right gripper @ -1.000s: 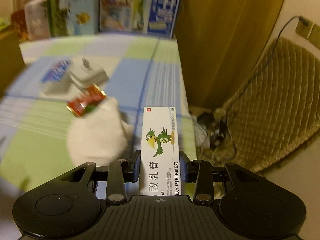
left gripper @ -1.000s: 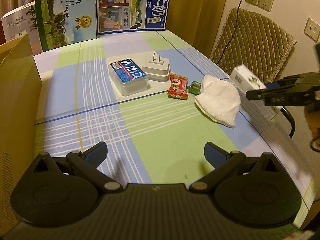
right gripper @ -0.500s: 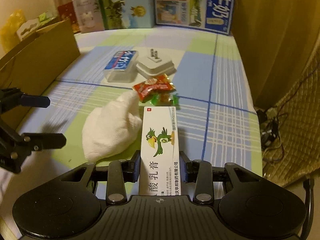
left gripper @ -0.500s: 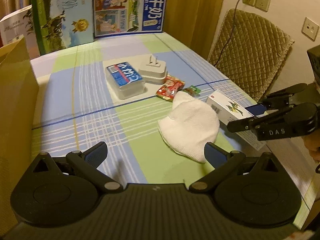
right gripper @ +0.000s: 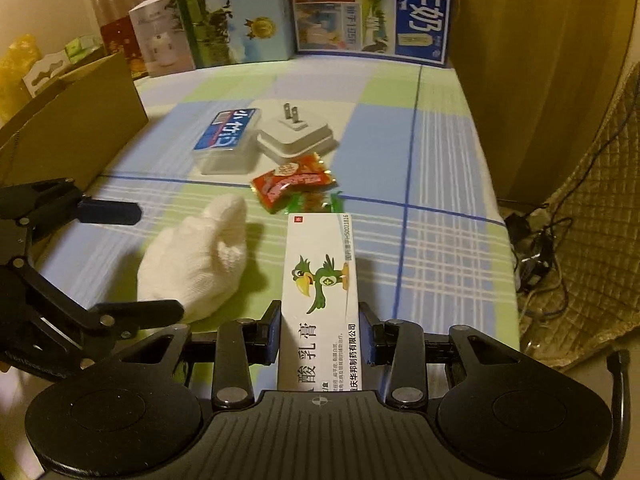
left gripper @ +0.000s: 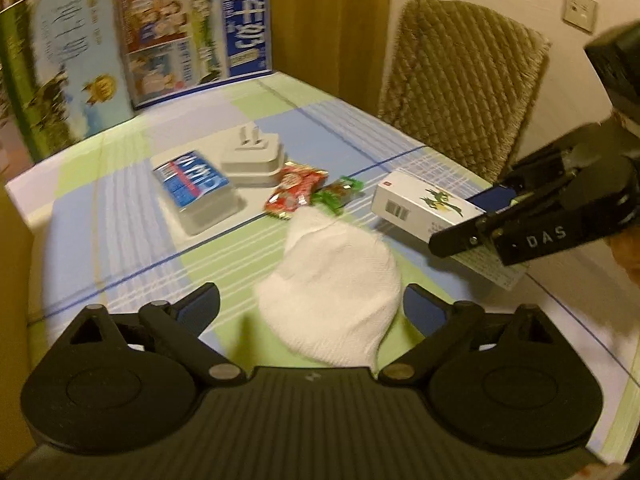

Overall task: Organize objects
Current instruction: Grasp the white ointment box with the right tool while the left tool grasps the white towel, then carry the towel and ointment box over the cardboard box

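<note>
My right gripper [right gripper: 320, 334] is shut on a white medicine box with a green bird [right gripper: 320, 280], held low over the checked tablecloth; it also shows in the left wrist view [left gripper: 424, 206]. My left gripper [left gripper: 312, 304] is open, its fingers either side of a white cloth [left gripper: 332, 284], which also shows in the right wrist view [right gripper: 200, 260]. Beyond lie a red snack packet [left gripper: 296, 192], a green candy [left gripper: 338, 192], a white plug adapter [left gripper: 252, 158] and a clear box with a blue label [left gripper: 192, 190].
A cardboard box [right gripper: 68, 128] stands at the table's left side. Milk cartons [right gripper: 372, 4] and other boxes line the far edge. A quilted chair [left gripper: 460, 92] stands beyond the right edge of the table, with cables on the floor [right gripper: 536, 248].
My left gripper has moved forward and right, so the white cloth now lies between its open fingers. My right gripper has brought the medicine box inward over the table.
</note>
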A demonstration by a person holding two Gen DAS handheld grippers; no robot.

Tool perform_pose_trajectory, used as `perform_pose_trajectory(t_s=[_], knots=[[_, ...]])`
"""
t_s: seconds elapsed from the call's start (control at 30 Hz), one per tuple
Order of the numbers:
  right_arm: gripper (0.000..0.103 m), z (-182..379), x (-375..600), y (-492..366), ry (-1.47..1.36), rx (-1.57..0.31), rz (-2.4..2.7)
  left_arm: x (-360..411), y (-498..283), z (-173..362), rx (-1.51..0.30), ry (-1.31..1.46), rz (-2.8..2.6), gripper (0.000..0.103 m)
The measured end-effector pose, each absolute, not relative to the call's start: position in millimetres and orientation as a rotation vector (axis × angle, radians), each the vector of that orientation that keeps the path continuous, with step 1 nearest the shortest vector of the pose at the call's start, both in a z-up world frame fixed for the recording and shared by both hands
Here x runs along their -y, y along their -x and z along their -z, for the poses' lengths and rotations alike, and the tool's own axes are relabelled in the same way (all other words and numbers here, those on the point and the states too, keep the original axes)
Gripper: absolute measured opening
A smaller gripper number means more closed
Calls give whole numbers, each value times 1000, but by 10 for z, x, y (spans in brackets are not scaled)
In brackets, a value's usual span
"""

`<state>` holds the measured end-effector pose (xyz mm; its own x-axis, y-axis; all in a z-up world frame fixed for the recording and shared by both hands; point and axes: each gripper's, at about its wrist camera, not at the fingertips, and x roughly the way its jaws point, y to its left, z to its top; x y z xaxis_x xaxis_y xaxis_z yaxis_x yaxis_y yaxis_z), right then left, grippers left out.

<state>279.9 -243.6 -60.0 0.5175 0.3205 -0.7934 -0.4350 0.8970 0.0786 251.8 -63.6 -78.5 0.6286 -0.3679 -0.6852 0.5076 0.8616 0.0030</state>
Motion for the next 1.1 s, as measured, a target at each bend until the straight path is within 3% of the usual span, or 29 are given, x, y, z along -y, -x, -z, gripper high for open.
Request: perform_pose_trajectory(t_s=[0.23,0.5,0.57,0.63,1.1], knots=[[35,610,2455,-2833,128,-929,-441,856,-2643,915,-726,-297,572,87],[35,634,2403,-2859,97,-952,-431,867,-2732,1003,-782,-322,545,60],[35,630,2396,-2837,71,-964,-426,859,-2722,976,-794,-311,534,45],[35,610,2372,-2781,55,-979,-415,841,-2702,932,-809,-292,509,38],[35,642,2119,-2600,110,-1005,-416,621,-2306,788,-879,-186,435,36]])
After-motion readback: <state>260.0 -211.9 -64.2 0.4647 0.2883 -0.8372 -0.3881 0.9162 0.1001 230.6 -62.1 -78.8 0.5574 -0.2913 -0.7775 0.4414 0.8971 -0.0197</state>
